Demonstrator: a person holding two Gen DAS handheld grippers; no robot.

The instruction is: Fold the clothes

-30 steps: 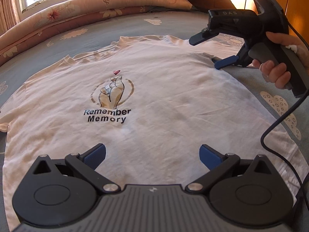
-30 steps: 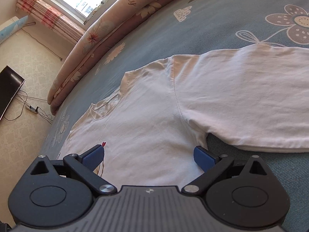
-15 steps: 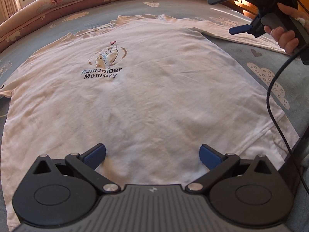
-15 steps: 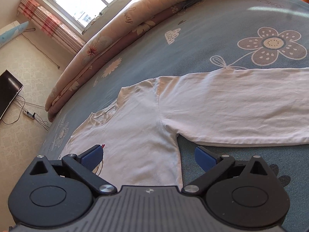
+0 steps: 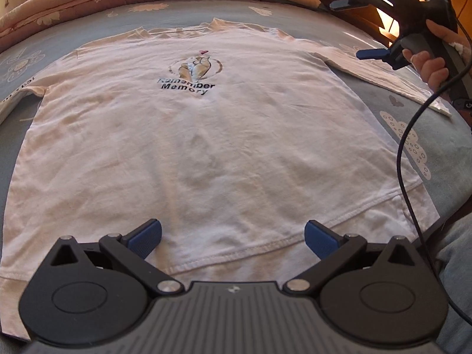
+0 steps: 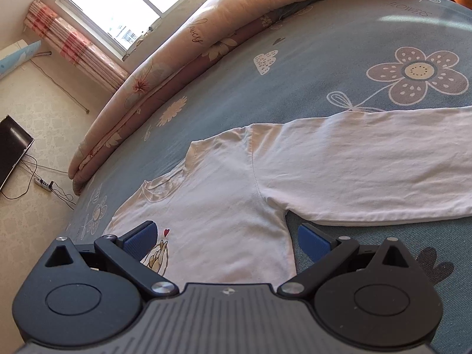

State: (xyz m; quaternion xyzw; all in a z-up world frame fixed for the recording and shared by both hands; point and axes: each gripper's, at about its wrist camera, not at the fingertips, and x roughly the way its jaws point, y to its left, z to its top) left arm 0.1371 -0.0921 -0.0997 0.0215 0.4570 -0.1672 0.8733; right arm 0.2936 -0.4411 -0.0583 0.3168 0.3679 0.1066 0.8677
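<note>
Sleeve (image 6: pixel 383 177) cuff cut off by frame edge; hem (image 5: pixel 224 253) partly hidden, perhaps behind left gripper (image 5: pixel 233 236).

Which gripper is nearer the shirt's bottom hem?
Left. The left gripper hangs open right over the hem. The right gripper is open too, far up by the shoulder and outstretched sleeve.

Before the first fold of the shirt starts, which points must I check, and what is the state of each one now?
1. Shirt lies flat, print side up: ok.
2. Right sleeve is spread straight out to the side: ok.
3. Left sleeve: only partly in view, cannot tell.
4. Left claw is open and empty, near the hem: ok.
5. Right claw is open and empty, near the right armpit: ok.
6. Cable hangs over the hem corner, may snag: not ok.
</note>
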